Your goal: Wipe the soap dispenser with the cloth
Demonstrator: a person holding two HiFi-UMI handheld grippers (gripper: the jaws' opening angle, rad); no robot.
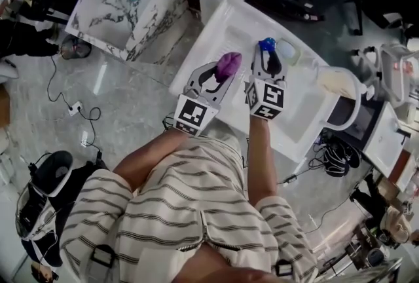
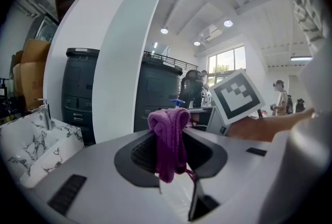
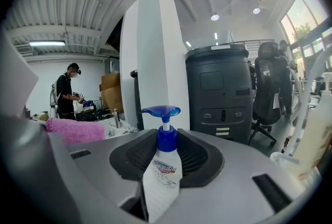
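Wipe step: cloth (image 2: 167,129) and dispenser (image 3: 162,171) held up, frame centre.
Left tongs (image 1: 224,72) grip cloth, right tongs (image 1: 268,56) grip dispenser; press cloth to its side, rub steadily.

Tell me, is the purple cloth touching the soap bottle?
Apart. The right gripper view shows the cloth off to the left, well clear of the soap bottle.

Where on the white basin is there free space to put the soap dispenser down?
The white basin is bare at its far left corner, between the rim and the purple cloth in the left tongs. A second bare strip lies right of the right tongs. It is crowded beside the soap dispenser, where a clear container stands.
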